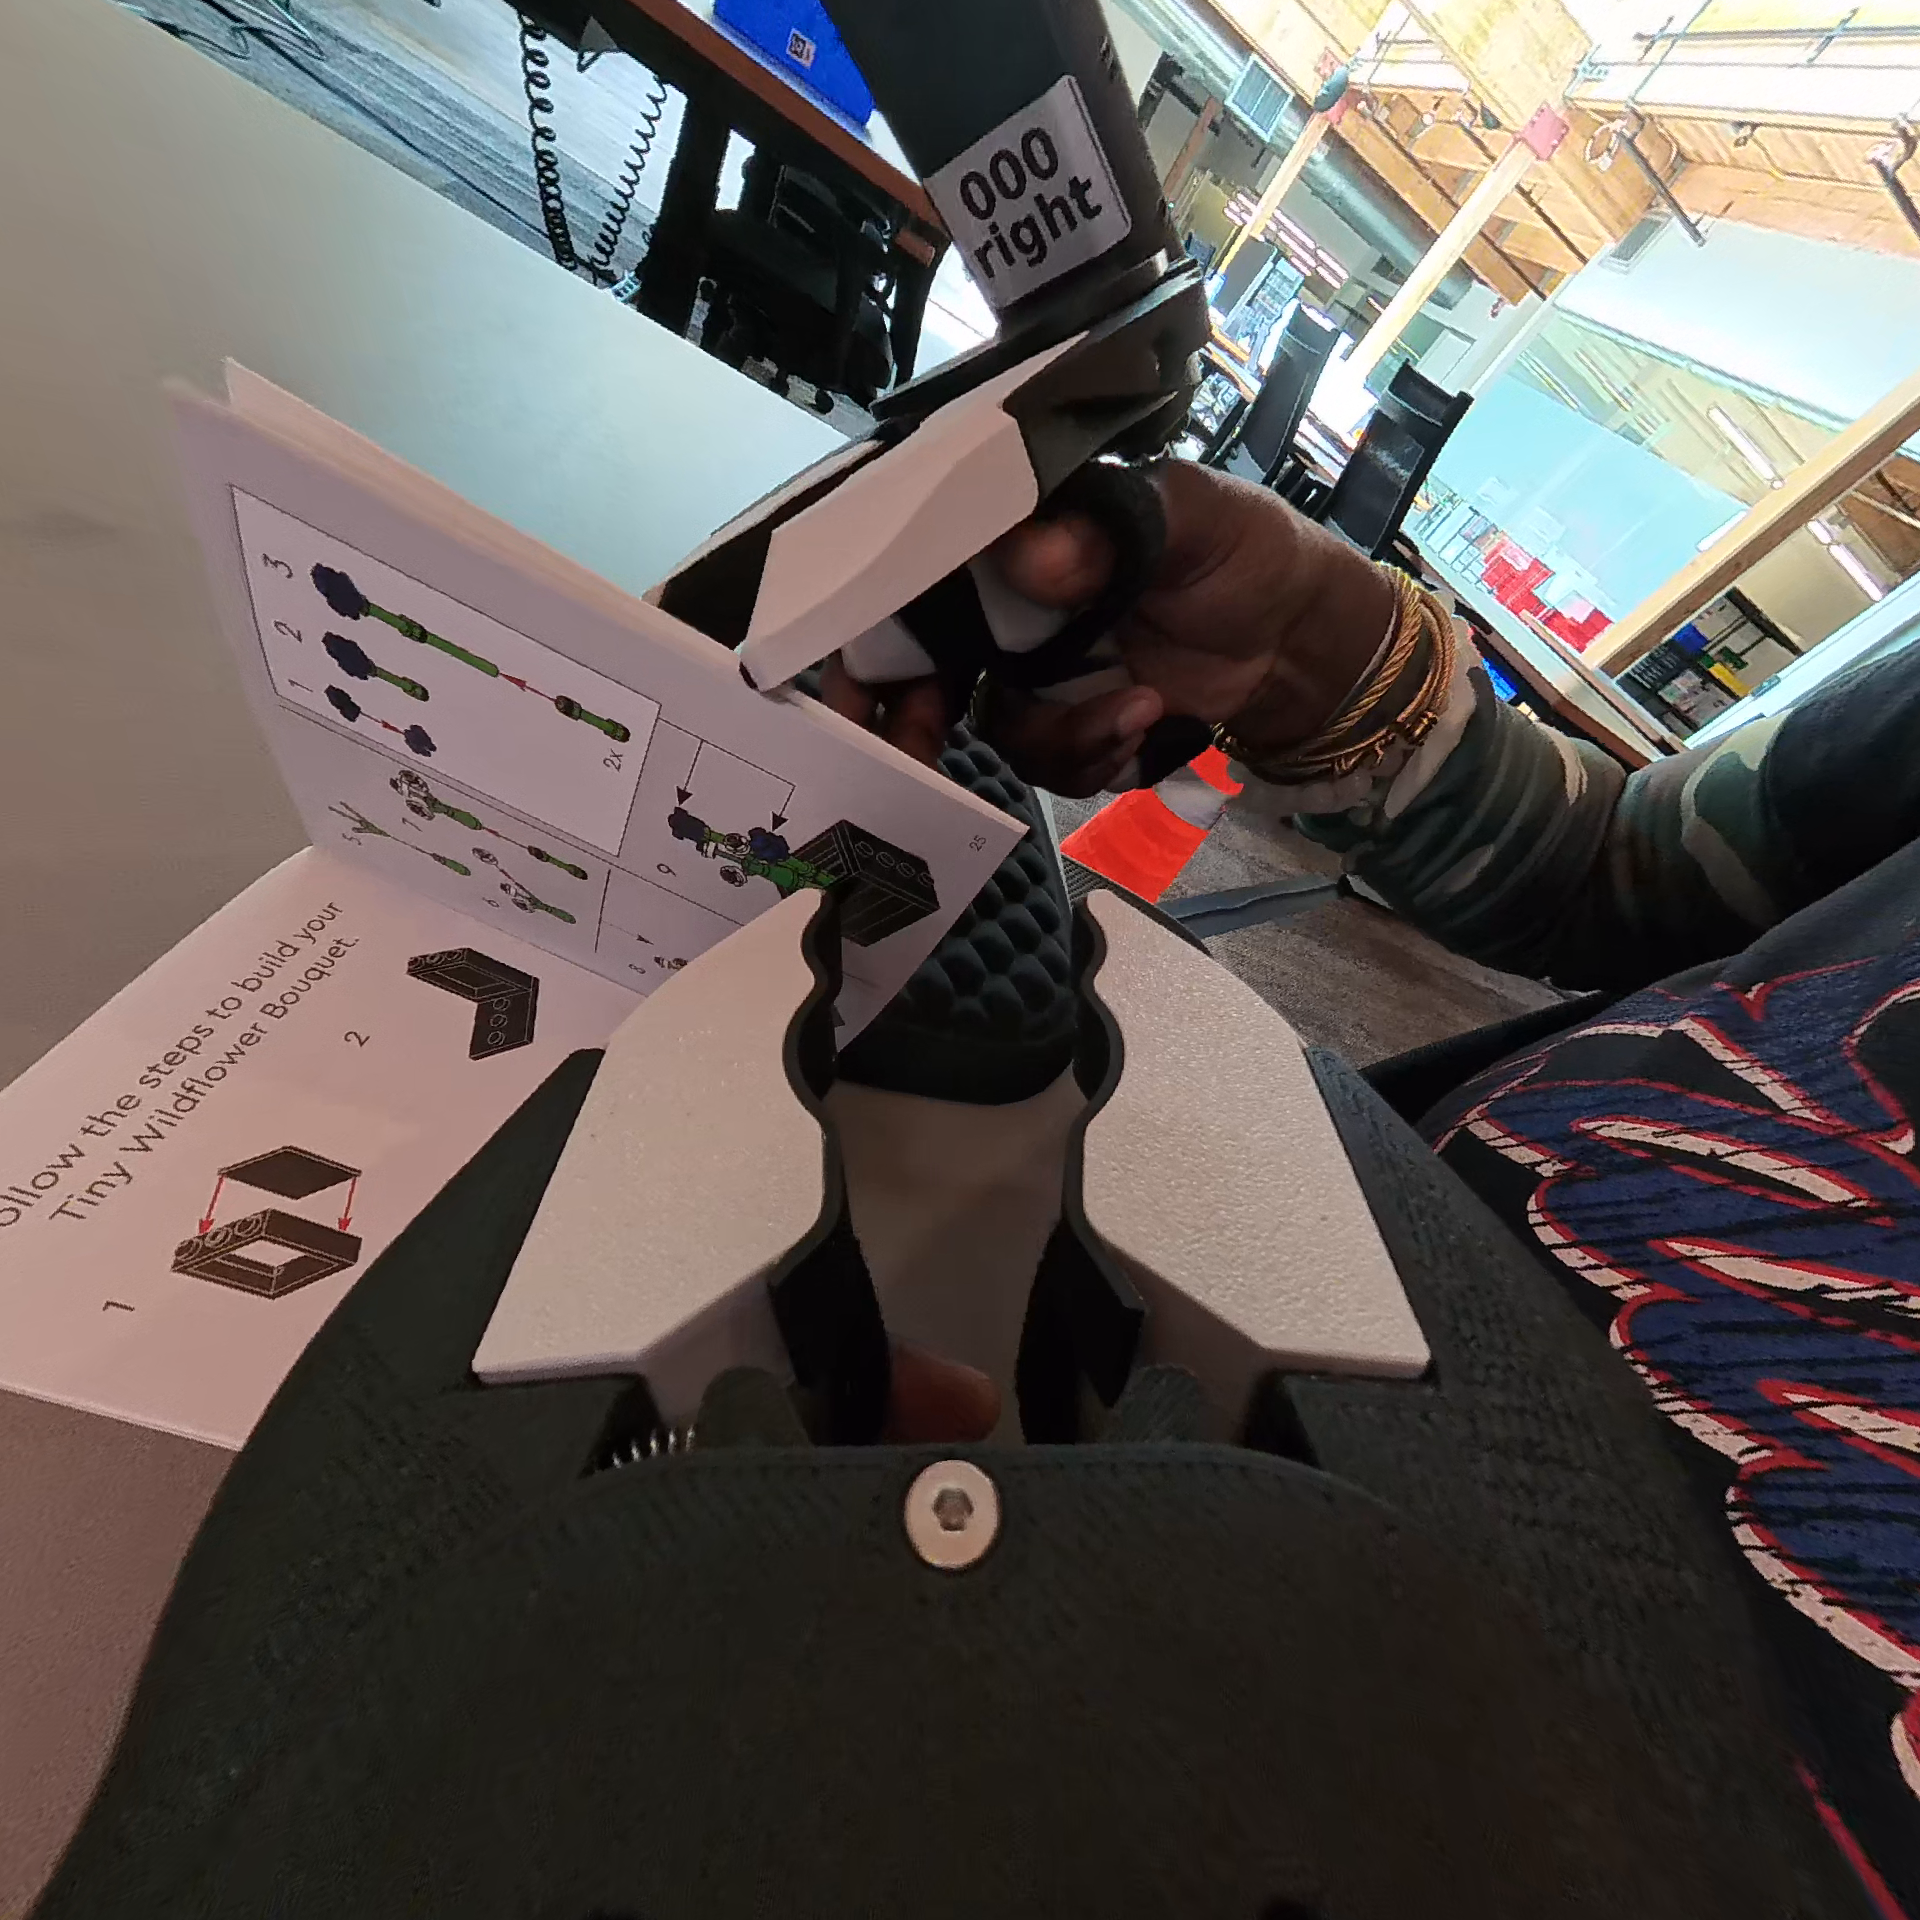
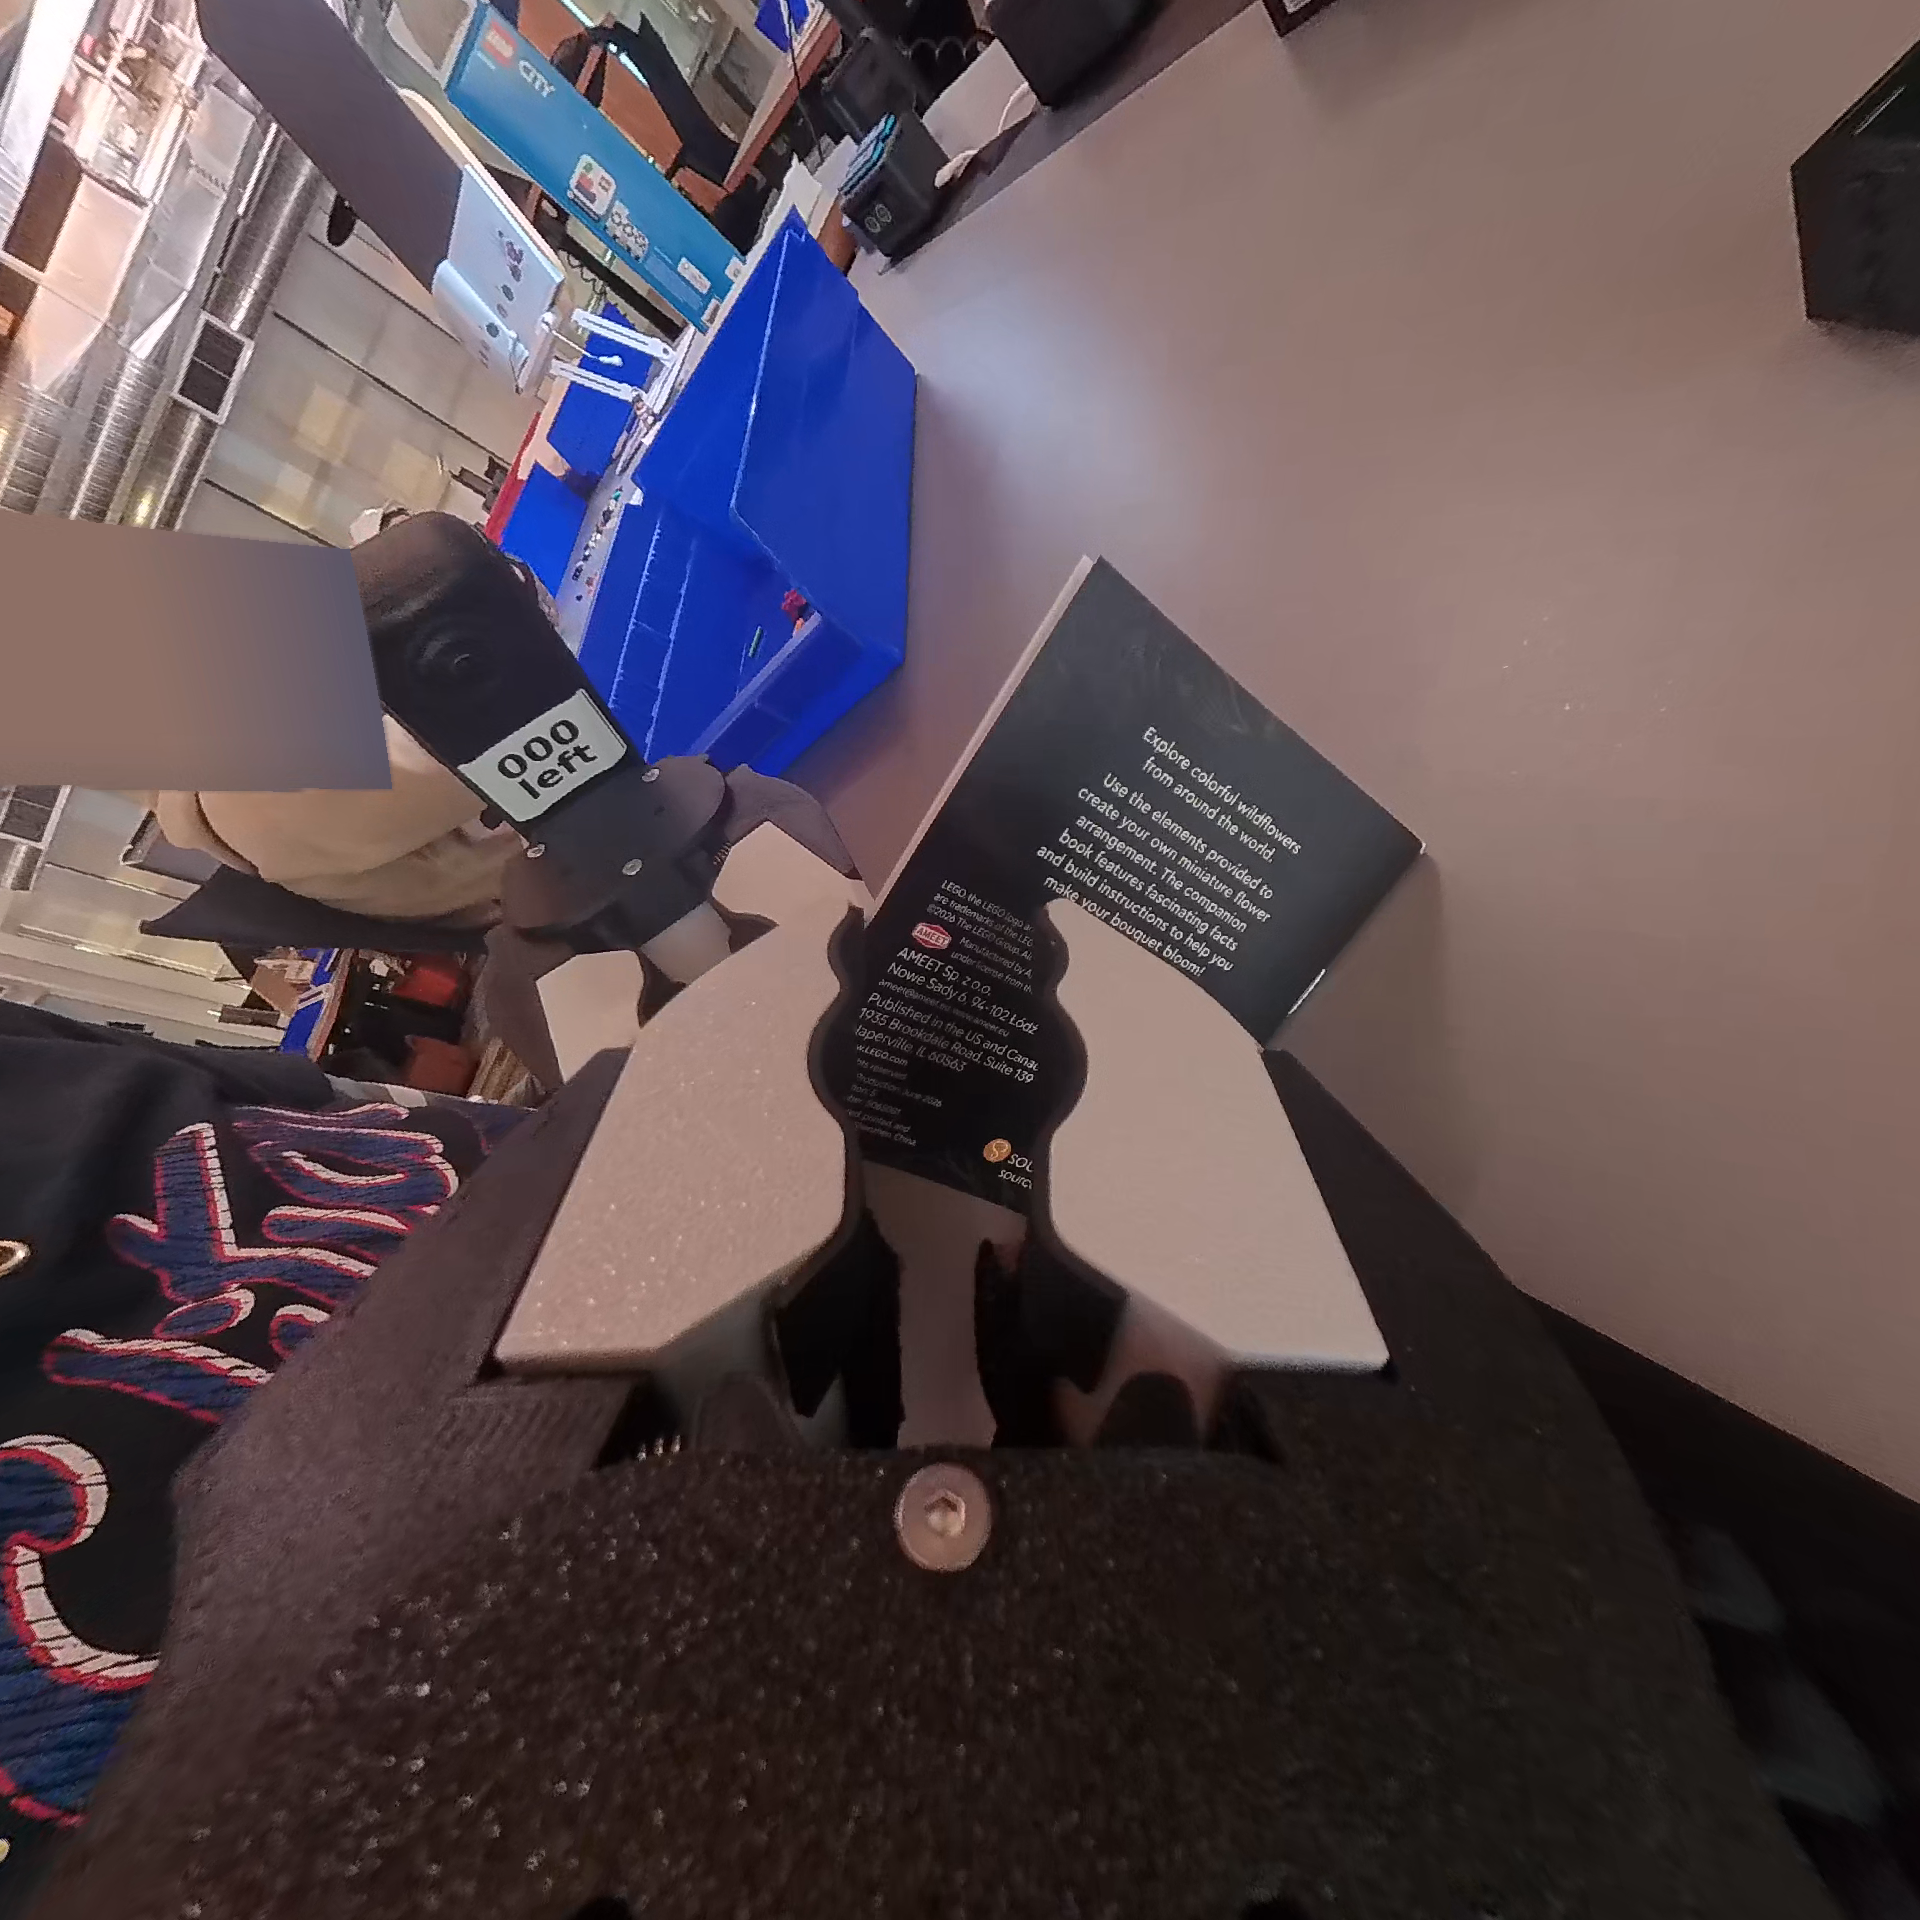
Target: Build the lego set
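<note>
The left hand-held gripper [image 1: 951, 940] stands partly open, its fingers apart around a page corner of the instruction booklet [image 1: 540, 748] without visibly pinching it. At 12 o'clock from it the right hand-held gripper [image 1: 769, 675], gripped by a hand [image 1: 1226, 634], meets the raised page's edge, though whether it clamps cannot be told. In the right wrist view the booklet's dark cover [image 2: 1143, 831] blocks the gap, a blue bin [image 2: 769, 499] lies at 11 o'clock on the bench [image 2: 1455, 416], and a black box [image 2: 1860, 239] at 2 o'clock.

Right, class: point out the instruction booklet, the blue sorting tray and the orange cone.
instruction booklet [image 1: 499, 665], left wrist view, raised inner page.
blue sorting tray [image 2: 821, 436], right wrist view, its lid.
orange cone [image 1: 1143, 831], left wrist view, orange side.
</note>
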`<action>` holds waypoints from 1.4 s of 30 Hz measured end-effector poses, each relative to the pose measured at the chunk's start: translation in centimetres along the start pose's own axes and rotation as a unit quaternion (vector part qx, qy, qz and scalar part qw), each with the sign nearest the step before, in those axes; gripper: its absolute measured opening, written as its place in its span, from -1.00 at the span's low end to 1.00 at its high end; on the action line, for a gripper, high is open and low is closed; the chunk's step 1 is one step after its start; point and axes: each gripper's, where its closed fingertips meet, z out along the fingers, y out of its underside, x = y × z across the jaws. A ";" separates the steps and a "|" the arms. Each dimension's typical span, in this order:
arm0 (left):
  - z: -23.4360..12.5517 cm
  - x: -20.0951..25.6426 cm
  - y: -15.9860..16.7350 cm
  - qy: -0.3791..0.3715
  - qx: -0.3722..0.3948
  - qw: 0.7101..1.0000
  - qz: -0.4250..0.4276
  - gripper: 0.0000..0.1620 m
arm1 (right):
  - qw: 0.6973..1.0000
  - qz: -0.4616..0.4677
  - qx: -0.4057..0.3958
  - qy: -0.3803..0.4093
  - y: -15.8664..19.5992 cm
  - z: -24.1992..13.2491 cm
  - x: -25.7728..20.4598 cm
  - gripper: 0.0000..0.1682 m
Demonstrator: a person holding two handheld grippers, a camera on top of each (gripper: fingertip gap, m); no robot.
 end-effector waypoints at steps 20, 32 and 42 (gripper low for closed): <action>-0.5 -0.3 0.2 -0.005 0.001 1.000 -0.008 -0.48 | 0.988 -0.105 -0.055 0.095 -0.1 -0.8 0.1 -0.65; -1.8 -1.3 0.5 -0.029 0.005 0.999 -0.024 -0.48 | 0.985 -0.117 -0.061 0.111 -0.1 -1.6 0.3 -0.65; -1.1 -0.3 0.7 -0.017 -0.002 1.000 -0.008 -0.48 | 0.986 -0.108 -0.053 0.112 0.2 -2.9 0.7 -0.64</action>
